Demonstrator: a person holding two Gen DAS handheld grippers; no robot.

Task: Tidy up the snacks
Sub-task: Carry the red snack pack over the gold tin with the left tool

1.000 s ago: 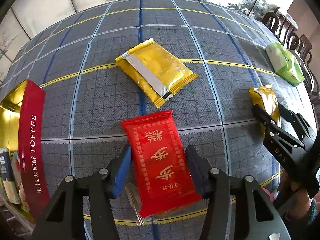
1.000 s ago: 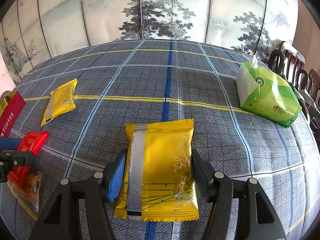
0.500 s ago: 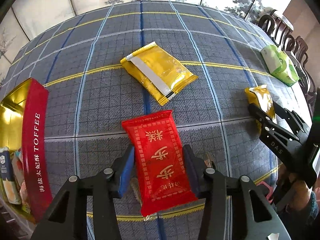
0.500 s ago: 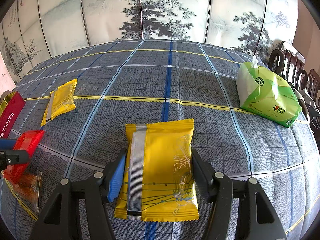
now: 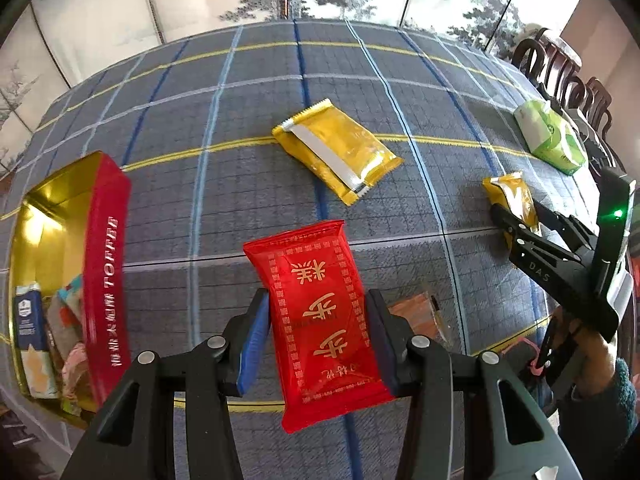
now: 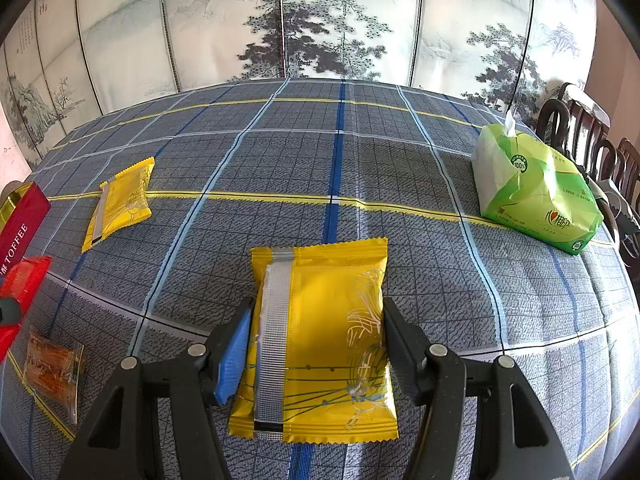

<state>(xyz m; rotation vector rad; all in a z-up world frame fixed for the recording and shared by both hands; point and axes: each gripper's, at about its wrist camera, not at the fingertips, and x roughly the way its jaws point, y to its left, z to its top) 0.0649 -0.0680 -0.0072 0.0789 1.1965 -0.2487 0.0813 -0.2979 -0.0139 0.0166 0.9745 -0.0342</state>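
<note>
A: Left gripper (image 5: 316, 344), black with blue pads, clamped on a flat red foil snack packet printed with gold characters (image 5: 318, 320); packet apparently clear of the grey plaid tablecloth (image 5: 256, 92), end pointing away.

B: And the right gripper (image 6: 316, 352)?

A: Same build. Jaws set against both long edges of a yellow foil snack packet with a silver seam strip (image 6: 320, 340). Looks gripped, low over the cloth; whether resting or raised, cannot tell.

B: Destination?

A: Likely the open red tin with gold lining and "TOFFEE" on its side (image 5: 106, 272), at the left of the left view, already holding several small wrapped items. Red packet near it but not over it.

B: Anything loose?

A: A second yellow foil packet (image 5: 336, 152) lying flat farther off mid-table. A small clear wrapper with orange contents (image 6: 52, 364) on the cloth just beside the red packet. A green tissue pack (image 6: 536, 196) well apart, far right; probably not a snack.

B: Step in hand?

A: Judged: carrying the red packet to the tin, yellow one waiting its turn.

B: Next move?

A: Probably swinging the red packet leftward over the tin's near wall, high enough to clear the rim, then releasing above the gold interior. Limp foil, so a firm hold until well inside.
</note>
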